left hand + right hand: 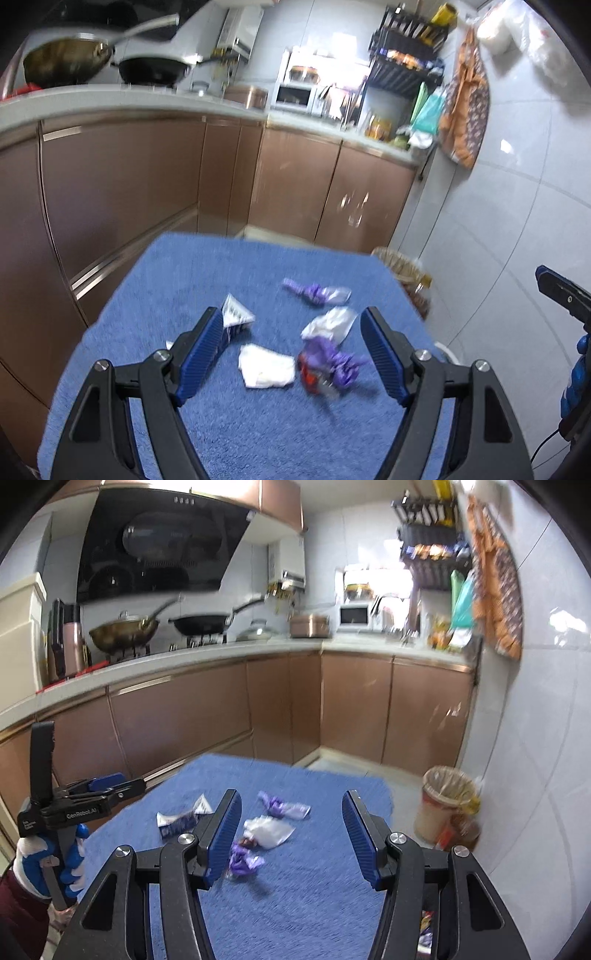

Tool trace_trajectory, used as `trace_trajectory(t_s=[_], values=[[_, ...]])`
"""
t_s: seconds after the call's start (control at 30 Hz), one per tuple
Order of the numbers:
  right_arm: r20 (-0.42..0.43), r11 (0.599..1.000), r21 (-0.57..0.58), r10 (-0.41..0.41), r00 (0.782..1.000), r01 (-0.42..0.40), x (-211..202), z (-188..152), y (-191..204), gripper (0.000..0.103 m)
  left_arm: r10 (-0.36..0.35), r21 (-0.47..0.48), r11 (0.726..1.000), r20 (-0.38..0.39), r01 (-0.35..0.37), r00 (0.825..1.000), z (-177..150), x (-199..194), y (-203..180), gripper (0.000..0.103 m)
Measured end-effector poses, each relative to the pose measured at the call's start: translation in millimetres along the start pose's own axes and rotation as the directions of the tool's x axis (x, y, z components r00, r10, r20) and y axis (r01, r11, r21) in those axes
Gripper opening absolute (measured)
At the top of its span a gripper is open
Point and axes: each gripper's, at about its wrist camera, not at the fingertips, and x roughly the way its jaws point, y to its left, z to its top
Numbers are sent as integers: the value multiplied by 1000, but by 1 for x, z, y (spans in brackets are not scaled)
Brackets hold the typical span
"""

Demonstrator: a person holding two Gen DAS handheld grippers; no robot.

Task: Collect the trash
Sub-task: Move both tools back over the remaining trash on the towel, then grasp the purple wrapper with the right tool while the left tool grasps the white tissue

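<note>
Several pieces of trash lie on a blue towel [229, 424] covering a small table. A white crumpled tissue [266, 371], a purple and red wrapper [328, 365], a clear wrapper [330, 322], a purple twisted wrapper [316, 291] and a white printed packet [236, 314] show in the left wrist view. My left gripper [291, 328] is open above them, holding nothing. My right gripper [290, 812] is open and empty above the same towel [303, 904], with the purple wrapper [243, 862] and the clear wrapper [269, 830] between its fingers in view.
A small lined trash bin [445, 805] stands on the floor right of the table, against the white tiled wall. Brown kitchen cabinets [207, 716] with a worktop, woks and a microwave run behind. The left gripper [92, 794] shows at the left of the right wrist view.
</note>
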Motion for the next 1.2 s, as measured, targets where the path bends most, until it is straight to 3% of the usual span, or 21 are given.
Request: trace_trajectory(t_s=[0.33, 0.6, 0.8, 1.03, 1.2], values=[[-200, 994, -7, 108, 974, -112, 90, -30, 6, 54, 50, -17, 998, -138, -53, 989, -30, 68, 28, 75], [-330, 972, -33, 210, 920, -234, 148, -54, 20, 54, 106, 36, 994, -217, -100, 970, -42, 111, 31, 73], [-384, 959, -31, 248, 889, -281, 177, -66, 24, 49, 115, 42, 993, -259, -107, 959, -49, 132, 35, 72], [-414, 951, -17, 275, 867, -310, 196, -73, 24, 43, 118, 50, 993, -301, -108, 946, -57, 153, 36, 71], [-432, 946, -13, 287, 855, -324, 204, -78, 24, 35, 112, 59, 993, -337, -98, 935, -67, 164, 33, 57]])
